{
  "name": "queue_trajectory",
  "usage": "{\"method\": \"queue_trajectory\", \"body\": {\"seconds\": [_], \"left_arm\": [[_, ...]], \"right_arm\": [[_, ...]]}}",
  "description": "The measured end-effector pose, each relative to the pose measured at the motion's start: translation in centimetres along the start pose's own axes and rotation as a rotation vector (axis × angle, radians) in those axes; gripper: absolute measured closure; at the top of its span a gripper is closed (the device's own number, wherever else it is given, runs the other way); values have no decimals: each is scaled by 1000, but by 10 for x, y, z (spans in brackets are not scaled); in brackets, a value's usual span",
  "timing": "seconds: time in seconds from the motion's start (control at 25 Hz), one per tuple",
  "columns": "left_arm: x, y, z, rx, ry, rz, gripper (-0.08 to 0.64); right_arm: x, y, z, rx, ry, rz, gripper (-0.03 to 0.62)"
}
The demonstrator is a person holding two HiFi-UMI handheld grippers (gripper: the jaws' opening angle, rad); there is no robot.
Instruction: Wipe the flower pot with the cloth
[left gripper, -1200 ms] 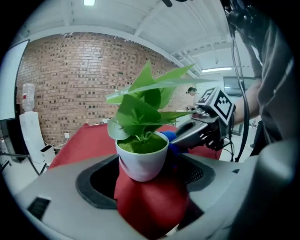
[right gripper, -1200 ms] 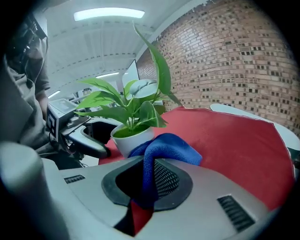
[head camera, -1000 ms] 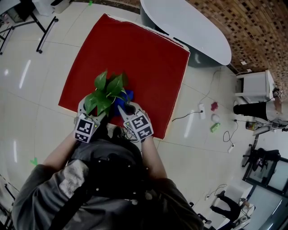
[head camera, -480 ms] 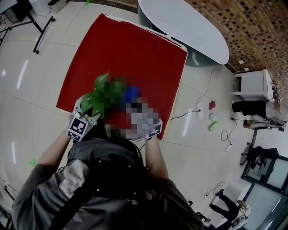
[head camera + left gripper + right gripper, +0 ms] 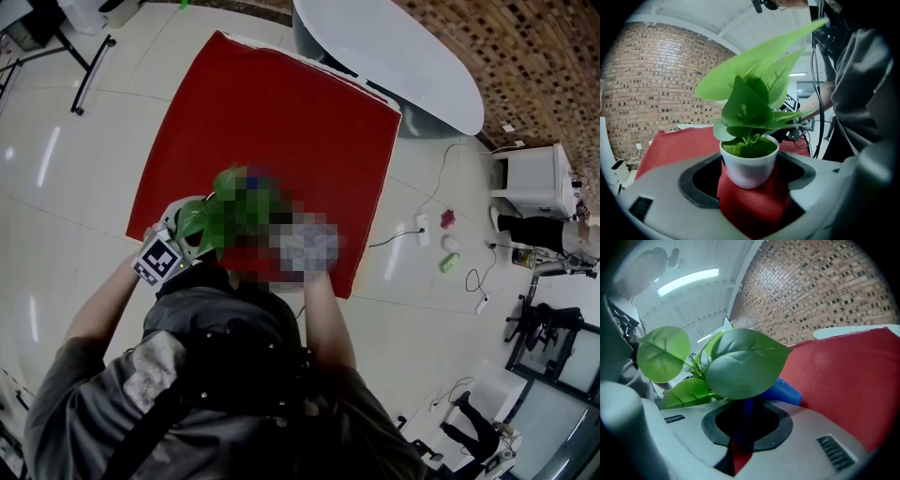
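**Q:** Nearest entry: what is logged for the left tool [image 5: 751,186]?

**A:** Jaws are held part-way apart and closed against the lower sides of the flower pot [image 5: 748,165]. The pot is recorded as white, smooth and upright, above the red surface [image 5: 679,140]. Whether it is lifted clear of that surface cannot be told.

**Q:** And the right tool [image 5: 746,430]?

**A:** Jaws are nearly together, pinched on a fold of the blue cloth [image 5: 788,391]. The rest of the cloth is bunched just beyond them, under the leaves [image 5: 743,363].

**Q:** Handling notes for the pot?

**A:** It is judged light, rigid and slippery, and top-heaviness is suspected from the broad foliage. A hold low on the wall is advised, as at present, so that the rim and upper wall are left free for wiping. The leaves are judged easily bent and are best not pressed.

**Q:** For the cloth?

**A:** It is judged soft and limp, and can be wrapped round the pot's curve. Contact with the pot cannot be confirmed.

**Q:** Farthest entry?

**A:** Brick wall [image 5: 651,89], listed as background.
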State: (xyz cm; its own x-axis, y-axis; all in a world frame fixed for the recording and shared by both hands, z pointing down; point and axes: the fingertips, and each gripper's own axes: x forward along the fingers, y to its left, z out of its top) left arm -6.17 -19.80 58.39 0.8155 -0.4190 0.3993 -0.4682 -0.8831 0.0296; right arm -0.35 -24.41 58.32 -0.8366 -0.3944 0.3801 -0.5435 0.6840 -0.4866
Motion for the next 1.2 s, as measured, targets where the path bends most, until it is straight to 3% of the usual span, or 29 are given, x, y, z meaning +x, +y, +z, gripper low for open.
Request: {"method": "queue_trajectory", "body": {"seconds": [0.2, 0.4, 0.68, 0.84, 1.0, 1.2], "left_arm": [[4, 1, 1, 19, 9, -72, 156], [5, 1, 1, -25, 22, -85, 150], [-9, 8, -18, -119, 45, 96, 147], [-24, -4, -14, -156, 31, 140, 147], [-15, -10, -2, -159, 12, 172, 147], [-6, -16, -2, -129, 10, 301, 147]], "right_arm": [[8, -14, -17, -75, 86, -58, 534], [8, -16, -19, -95, 82, -73, 534], [-2, -18, -21, -109, 73, -86, 534], [-4, -8, -24, -133, 79, -88, 534], [-8, -2, -28, -145, 89, -77, 534], [-22, 19, -46, -156, 94, -61, 533]]}}
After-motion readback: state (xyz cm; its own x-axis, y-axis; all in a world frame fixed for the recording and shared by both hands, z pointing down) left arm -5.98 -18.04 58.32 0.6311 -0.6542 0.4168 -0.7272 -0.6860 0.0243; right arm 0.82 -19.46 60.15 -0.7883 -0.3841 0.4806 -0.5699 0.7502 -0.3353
